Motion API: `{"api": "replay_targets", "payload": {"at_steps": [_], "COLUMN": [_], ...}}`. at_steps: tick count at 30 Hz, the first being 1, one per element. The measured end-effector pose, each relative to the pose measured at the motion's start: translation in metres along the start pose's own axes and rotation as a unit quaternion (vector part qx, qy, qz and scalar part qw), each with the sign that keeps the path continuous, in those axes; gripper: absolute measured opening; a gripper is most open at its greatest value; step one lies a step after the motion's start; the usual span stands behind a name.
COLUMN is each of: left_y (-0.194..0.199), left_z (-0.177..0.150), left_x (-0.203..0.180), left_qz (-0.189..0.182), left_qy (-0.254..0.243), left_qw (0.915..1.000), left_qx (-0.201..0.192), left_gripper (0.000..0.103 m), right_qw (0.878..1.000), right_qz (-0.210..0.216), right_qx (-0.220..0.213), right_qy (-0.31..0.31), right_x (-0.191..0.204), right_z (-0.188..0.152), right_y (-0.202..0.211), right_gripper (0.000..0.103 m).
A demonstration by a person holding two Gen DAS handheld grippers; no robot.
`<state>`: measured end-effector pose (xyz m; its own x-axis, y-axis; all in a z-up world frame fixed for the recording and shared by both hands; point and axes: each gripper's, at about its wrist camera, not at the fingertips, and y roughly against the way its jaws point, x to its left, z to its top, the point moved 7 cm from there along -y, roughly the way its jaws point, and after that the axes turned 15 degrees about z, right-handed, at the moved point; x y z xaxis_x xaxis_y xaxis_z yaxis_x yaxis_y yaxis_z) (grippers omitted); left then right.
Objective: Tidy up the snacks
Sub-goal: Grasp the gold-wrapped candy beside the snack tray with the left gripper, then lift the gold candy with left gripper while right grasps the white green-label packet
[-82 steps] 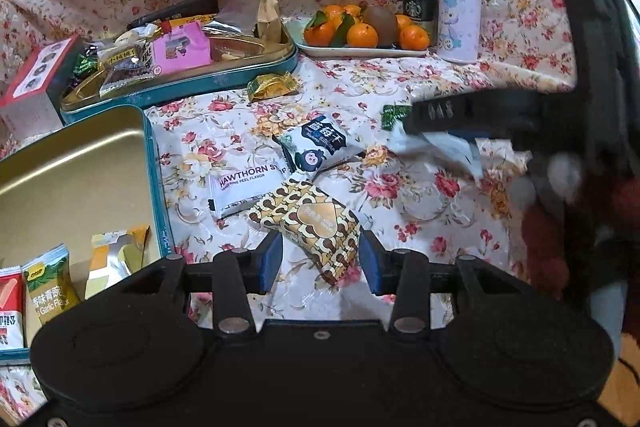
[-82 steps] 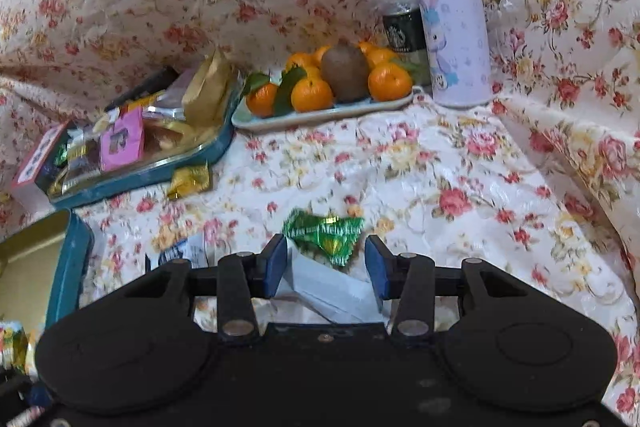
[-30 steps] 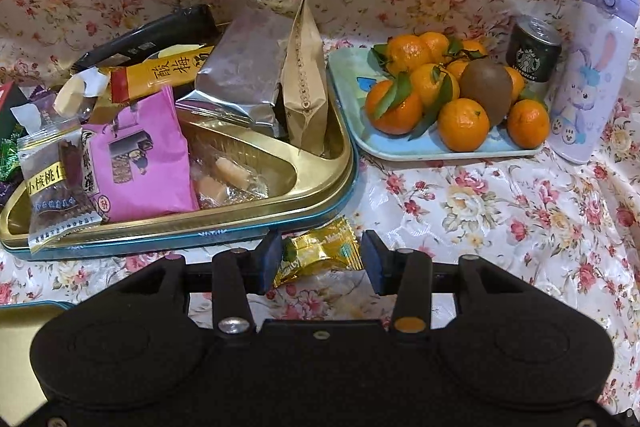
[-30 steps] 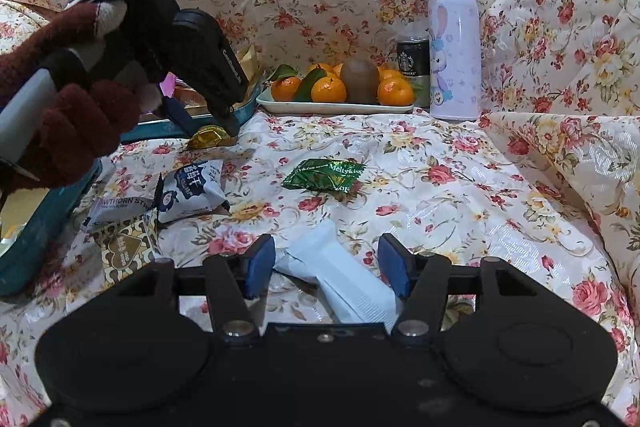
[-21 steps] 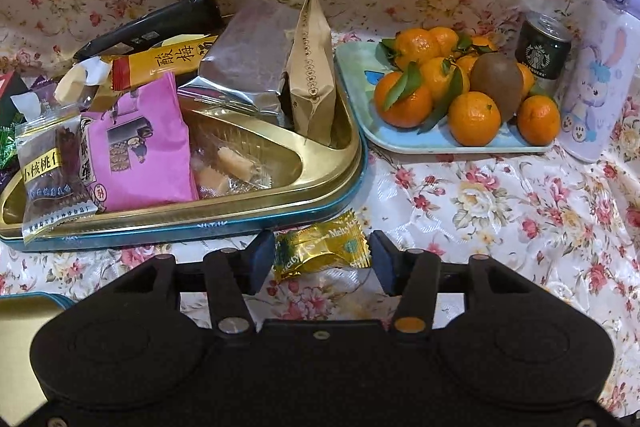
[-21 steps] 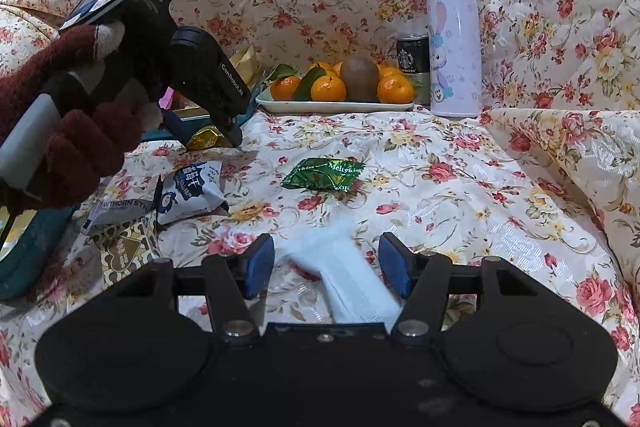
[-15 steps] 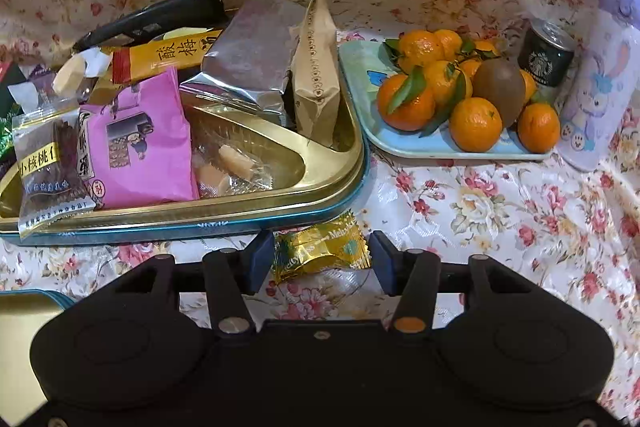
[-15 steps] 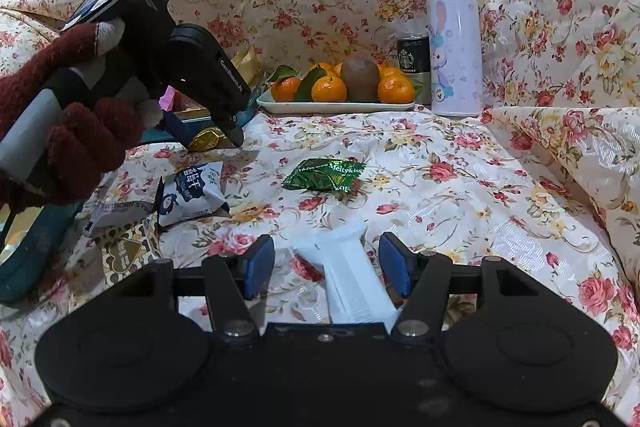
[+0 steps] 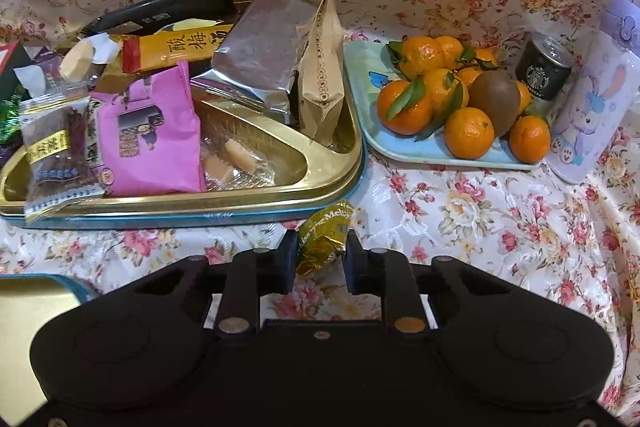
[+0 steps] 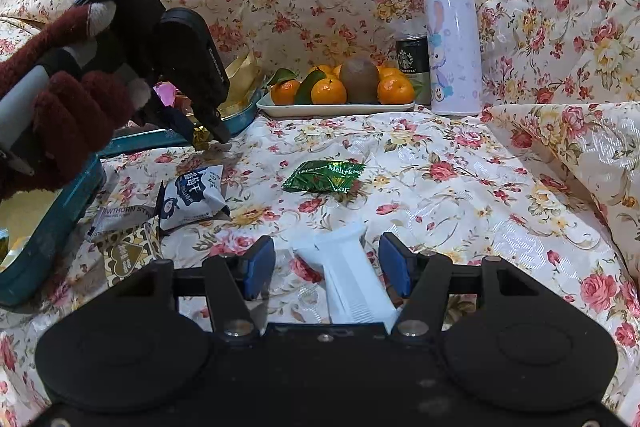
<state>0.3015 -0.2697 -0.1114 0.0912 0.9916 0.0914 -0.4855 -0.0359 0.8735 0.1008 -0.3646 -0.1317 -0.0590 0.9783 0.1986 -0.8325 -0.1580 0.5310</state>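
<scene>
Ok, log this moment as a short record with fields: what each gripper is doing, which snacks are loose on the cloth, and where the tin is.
left gripper: shut on gold candy, just in front of the snack tin
right gripper: open, straddling the white packet, not gripping
loose on cloth: green Meltykiss candy, dark blue-and-white packet, hawthorn strip, heart-print packet
tin contents: many packets, including pink packet
beside tin: fruit tray

Ahead of the left gripper (image 9: pixel 321 255), the tin's rim (image 9: pixel 224 203) blocks low passage; right of it lies bare cloth (image 9: pixel 472 219), bounded beyond by the fruit tray (image 9: pixel 420 157).
</scene>
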Motion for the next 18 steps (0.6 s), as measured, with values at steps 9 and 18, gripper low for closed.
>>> {"api": "replay_targets", "payload": {"at_steps": [9, 18], "left_y": [0.061, 0.115], "left_z": [-0.043, -0.107], "left_x": [0.009, 0.021], "left_qz": [-0.027, -0.026], "left_qy": [-0.041, -0.057], "left_qw": [0.9982, 0.9948], "left_qx": [-0.034, -0.080], "left_gripper": [0.030, 0.030], "right_qw": [1.000, 1.000], "right_qz": [0.001, 0.001], "right_qx": [-0.002, -0.002], "right_qy": [-0.003, -0.003], "right_x": [0.000, 0.001], "right_z": [0.000, 0.000], "right_y": [0.001, 0.001], "right_gripper": [0.063, 0.063]}}
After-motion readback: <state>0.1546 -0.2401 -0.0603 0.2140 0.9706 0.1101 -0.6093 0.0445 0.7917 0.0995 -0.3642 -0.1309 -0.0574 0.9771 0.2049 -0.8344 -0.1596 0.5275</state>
